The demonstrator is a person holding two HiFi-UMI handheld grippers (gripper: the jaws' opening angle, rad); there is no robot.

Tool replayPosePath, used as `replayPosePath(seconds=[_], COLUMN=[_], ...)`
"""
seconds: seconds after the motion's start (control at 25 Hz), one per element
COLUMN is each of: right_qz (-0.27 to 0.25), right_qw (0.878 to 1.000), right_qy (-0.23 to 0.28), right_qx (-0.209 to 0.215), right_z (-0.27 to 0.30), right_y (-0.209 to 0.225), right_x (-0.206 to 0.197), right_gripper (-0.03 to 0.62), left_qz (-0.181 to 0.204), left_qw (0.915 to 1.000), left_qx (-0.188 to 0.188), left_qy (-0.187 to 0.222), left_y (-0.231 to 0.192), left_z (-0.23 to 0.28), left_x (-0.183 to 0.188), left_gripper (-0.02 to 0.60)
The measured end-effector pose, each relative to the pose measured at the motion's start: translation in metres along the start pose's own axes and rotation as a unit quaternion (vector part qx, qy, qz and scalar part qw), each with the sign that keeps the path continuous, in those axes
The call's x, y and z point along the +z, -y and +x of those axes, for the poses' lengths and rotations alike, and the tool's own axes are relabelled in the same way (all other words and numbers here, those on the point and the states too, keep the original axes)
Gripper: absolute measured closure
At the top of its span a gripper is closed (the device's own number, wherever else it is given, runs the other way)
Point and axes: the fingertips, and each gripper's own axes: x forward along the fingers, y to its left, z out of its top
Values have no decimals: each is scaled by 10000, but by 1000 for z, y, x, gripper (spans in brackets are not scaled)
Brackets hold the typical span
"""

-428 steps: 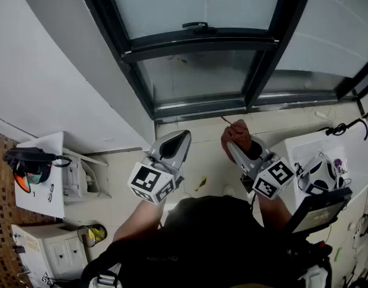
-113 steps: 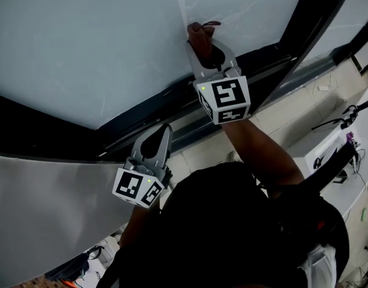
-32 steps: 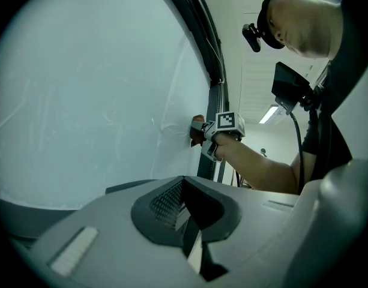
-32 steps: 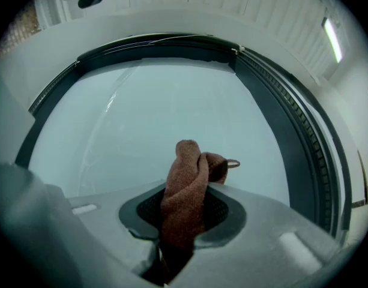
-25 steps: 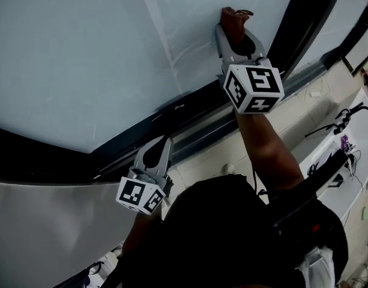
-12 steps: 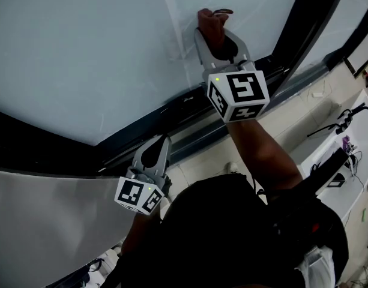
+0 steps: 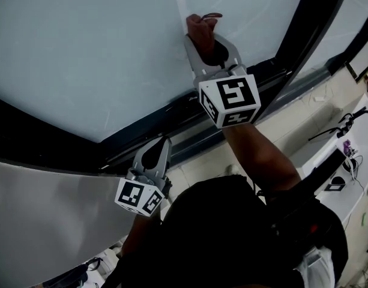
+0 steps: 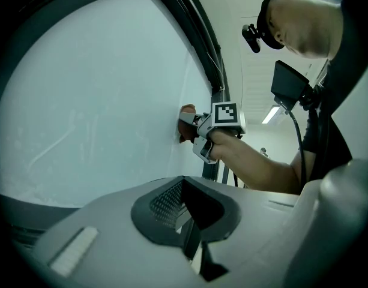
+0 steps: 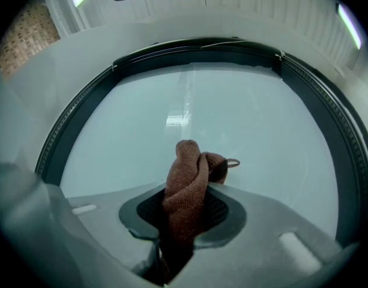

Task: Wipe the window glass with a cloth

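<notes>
- The right gripper (image 7: 203, 42) is clamped on a bunched reddish-brown cloth (image 9: 185, 185). The wad sticks out past the jaw tips, so fabric rather than plastic meets the pane
- The cloth is pressed against the frosted window glass (image 7: 93, 53), a little above the dark lower frame rail (image 7: 141, 122) and beside a faint vertical line in the pane
- The right arm is stretched up and forward, probably to put weight behind the wipe
- The left gripper (image 7: 161, 144) hangs low near the rail, jaws together on nothing, apparently parked out of the working arm's way
- Wiping looks under way, with most of the pane likely left to cover
</notes>
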Motion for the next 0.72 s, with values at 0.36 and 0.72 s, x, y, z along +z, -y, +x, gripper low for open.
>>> replayPosePath(seconds=[0.36, 0.72], right_qz=[241, 384], right_qw=[9969, 9959], right_qy=[-145, 52], right_qx=[737, 815], right_z=[0, -27], right_y=[3, 66], right_x=[0, 23], right_gripper=[513, 511], left_qz=[-35, 62], left_qw=[9999, 9990], left_qx=[-153, -445], left_qy=[-42, -71], left_y=[9, 35], left_z=[14, 56], left_x=[-3, 3], left_gripper=[565, 565])
